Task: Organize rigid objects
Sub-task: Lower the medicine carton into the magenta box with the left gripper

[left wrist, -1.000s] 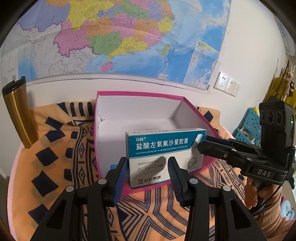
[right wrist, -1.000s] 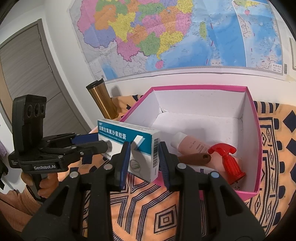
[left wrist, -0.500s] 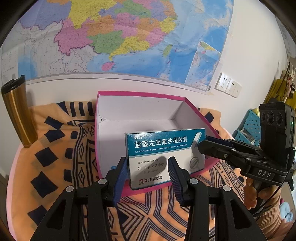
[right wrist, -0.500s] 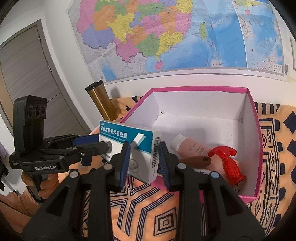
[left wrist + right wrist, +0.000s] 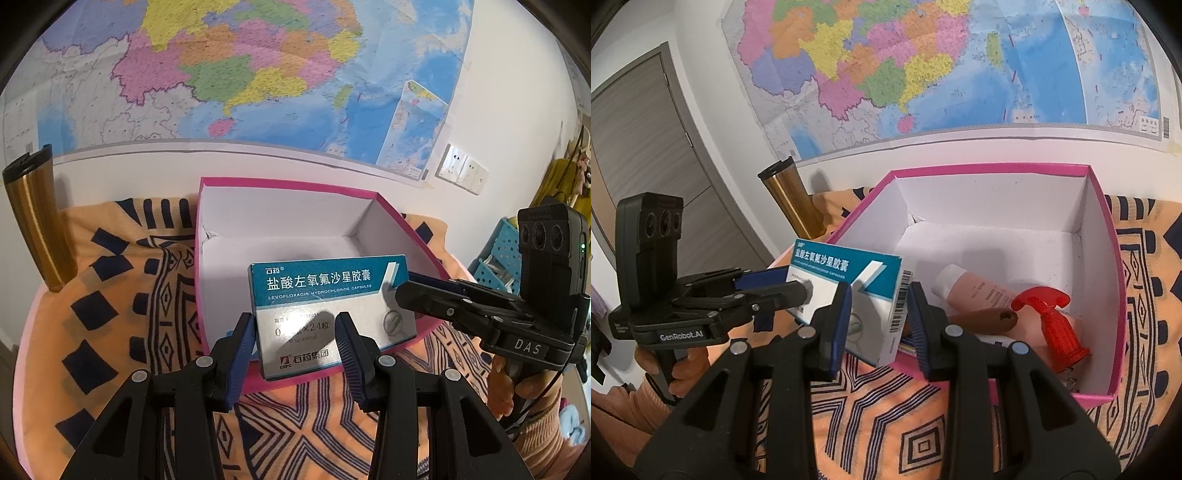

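Change: medicine carton sits slightly lower against the pink box's front wall than a second ago; both hands have barely shifted, so the transfer looks paused at the rim.
Meaning for task: the carton is not yet stowed; it hangs upright at the near wall of the pink box, apparently about to be lowered in or passed from one hand to the other.
Left hand-held gripper: its blue pads flank the carton's lower edge; from its own view contact is hard to confirm, but the right wrist view shows its jaw tips on the carton's broad faces at 9 o'clock.
Right hand-held gripper: clamped on the carton's barcode end.
Box contents: pink tube, brown handle-like item and red spray nozzle, clustered toward 5 o'clock.
Outside the box: gold tumbler at 10 o'clock, on the patterned cloth over the worktop.
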Demonstrator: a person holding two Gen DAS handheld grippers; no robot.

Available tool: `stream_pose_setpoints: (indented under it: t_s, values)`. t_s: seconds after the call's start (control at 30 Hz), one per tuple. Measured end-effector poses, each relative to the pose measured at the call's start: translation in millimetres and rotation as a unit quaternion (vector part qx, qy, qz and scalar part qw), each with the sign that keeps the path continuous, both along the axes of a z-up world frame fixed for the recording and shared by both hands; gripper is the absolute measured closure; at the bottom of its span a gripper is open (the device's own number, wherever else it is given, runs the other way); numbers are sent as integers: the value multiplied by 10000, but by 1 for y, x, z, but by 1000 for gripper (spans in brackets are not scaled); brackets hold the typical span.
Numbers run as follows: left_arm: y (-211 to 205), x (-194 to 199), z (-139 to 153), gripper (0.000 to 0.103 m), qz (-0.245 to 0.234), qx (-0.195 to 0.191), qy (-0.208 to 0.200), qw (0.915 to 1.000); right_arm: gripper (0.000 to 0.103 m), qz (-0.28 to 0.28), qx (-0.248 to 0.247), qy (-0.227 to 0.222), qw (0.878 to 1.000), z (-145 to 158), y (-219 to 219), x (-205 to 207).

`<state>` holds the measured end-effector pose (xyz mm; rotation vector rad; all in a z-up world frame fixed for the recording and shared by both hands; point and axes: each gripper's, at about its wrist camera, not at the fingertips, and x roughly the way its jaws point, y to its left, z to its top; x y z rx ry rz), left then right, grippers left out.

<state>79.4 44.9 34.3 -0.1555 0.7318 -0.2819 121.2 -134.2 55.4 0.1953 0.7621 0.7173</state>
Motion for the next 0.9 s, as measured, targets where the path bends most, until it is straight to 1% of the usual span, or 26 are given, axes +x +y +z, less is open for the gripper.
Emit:
stream_pose_setpoints:
  t_s: [0.63,0.9]
  values:
    - [0,9,-4,59,48,0,79,10000,69,-69,57,99,9999,-6,0,8]
    - [3,14,-5,59,42,-105,161,9998,69,-82,96,169,9998,-10,0,10]
